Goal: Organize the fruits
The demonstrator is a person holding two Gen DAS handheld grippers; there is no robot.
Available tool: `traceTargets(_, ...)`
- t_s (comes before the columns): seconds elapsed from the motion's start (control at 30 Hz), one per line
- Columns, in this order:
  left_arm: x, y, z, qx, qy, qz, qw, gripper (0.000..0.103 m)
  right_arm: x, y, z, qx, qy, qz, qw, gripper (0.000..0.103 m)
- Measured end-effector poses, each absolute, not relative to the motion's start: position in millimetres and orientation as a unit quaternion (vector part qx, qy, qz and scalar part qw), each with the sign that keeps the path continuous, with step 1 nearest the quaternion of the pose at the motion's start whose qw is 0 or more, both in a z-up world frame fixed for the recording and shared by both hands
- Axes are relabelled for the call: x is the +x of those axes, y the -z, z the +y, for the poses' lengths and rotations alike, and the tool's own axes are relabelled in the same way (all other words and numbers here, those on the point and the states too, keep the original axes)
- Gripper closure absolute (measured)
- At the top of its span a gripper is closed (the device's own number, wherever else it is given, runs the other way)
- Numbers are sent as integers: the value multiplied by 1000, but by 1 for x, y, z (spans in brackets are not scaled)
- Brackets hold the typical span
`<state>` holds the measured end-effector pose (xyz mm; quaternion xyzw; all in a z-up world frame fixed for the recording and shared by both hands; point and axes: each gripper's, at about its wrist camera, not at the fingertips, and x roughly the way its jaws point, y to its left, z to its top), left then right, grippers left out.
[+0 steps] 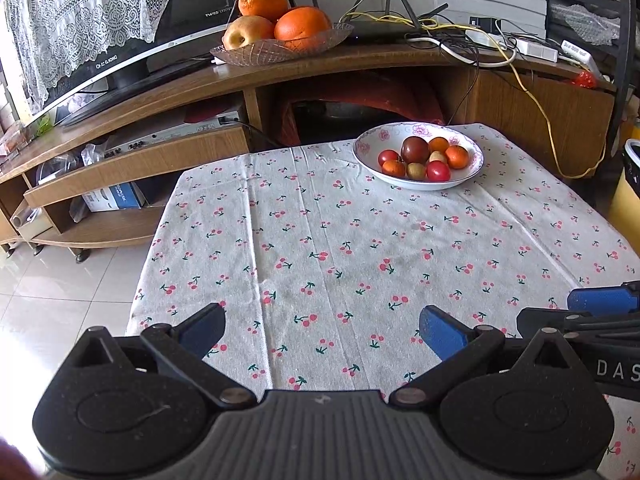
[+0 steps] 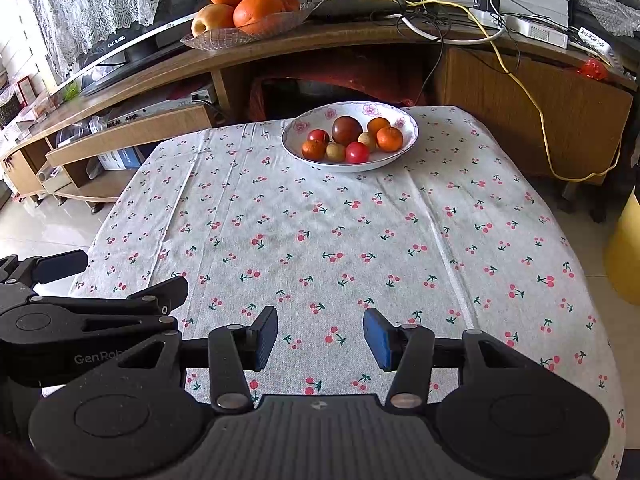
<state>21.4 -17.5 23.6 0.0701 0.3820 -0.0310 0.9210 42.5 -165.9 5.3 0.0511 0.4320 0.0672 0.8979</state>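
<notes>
- The small fruits (image 2: 347, 140) lay heaped in a flowered white bowl (image 2: 408, 136) near the table's far edge, a little toward its far right corner in my left camera.
- I judged them light, round and smooth-skinned, so apt to roll or squirt out of a pinch; the red ones looked like tomatoes and would bruise under a hard squeeze.
- I reckoned the best hold was across a fruit's widest part, pads on opposite sides, taking one from the top or the near rim of the heap so its neighbours were not shoved.
- By looks: one large dark red-brown fruit (image 2: 346, 129) sat at the back of the pile, small oranges (image 2: 389, 138) to its right and front left, glossy red ones (image 2: 357, 152) in front, and a few dull yellowish ones (image 2: 335, 152) between them, all touching.
- The bowl looked like glazed ceramic, hard and chippable, so I would keep the fingers off its rim.
- My left gripper (image 1: 322, 330) hung over the table's near edge with its blue pads wide apart and nothing between them.
- My right gripper (image 2: 320, 338) hung just beside it at the same edge, fingers likewise parted and holding nothing; both were well apart from the bowl.
- The cherry-print tablecloth (image 2: 320, 232) covered the table.
- Behind the table, a glass dish (image 1: 256, 53) of big oranges and an apple stood on the wooden TV stand (image 1: 360, 62).
</notes>
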Motion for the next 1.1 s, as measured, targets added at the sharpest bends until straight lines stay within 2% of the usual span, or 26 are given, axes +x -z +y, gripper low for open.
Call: traceTargets(1.1, 21, -19, -20, 82, 33, 392, 916, 0, 44, -2, -167, 42, -61, 444, 893, 59)
